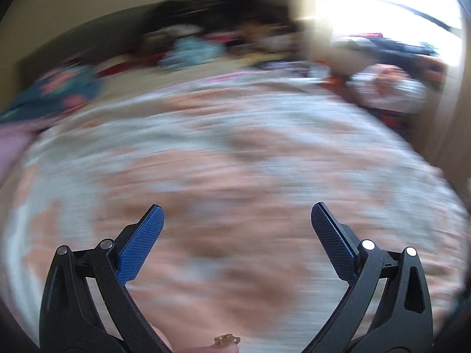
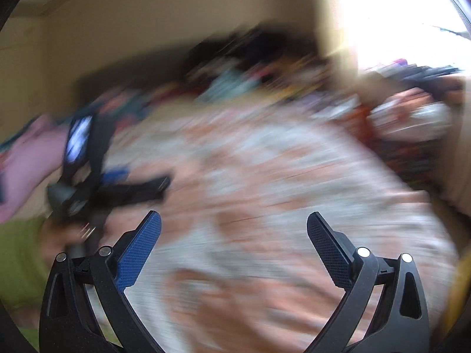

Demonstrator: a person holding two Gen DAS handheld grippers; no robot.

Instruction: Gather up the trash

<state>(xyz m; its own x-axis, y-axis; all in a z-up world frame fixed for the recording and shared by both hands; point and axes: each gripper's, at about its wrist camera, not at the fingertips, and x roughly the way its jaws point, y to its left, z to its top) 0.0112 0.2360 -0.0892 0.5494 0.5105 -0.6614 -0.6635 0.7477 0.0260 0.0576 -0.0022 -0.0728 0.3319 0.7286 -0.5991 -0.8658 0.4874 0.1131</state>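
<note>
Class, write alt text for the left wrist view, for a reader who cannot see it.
An open, empty left gripper points over a bed with a pink-and-white cover. Motion blur hides detail; a pile of blurred things lies at the far end.

Bed cover spreads ahead; blurred clutter pile behind it; window far right.

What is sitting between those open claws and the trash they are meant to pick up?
That cannot be settled: both views are motion-blurred and no trash is recognisable. The left gripper and right gripper are open and empty above a pink-and-white bedspread; nothing shows between their fingers. Blurred clutter lies beyond.
</note>
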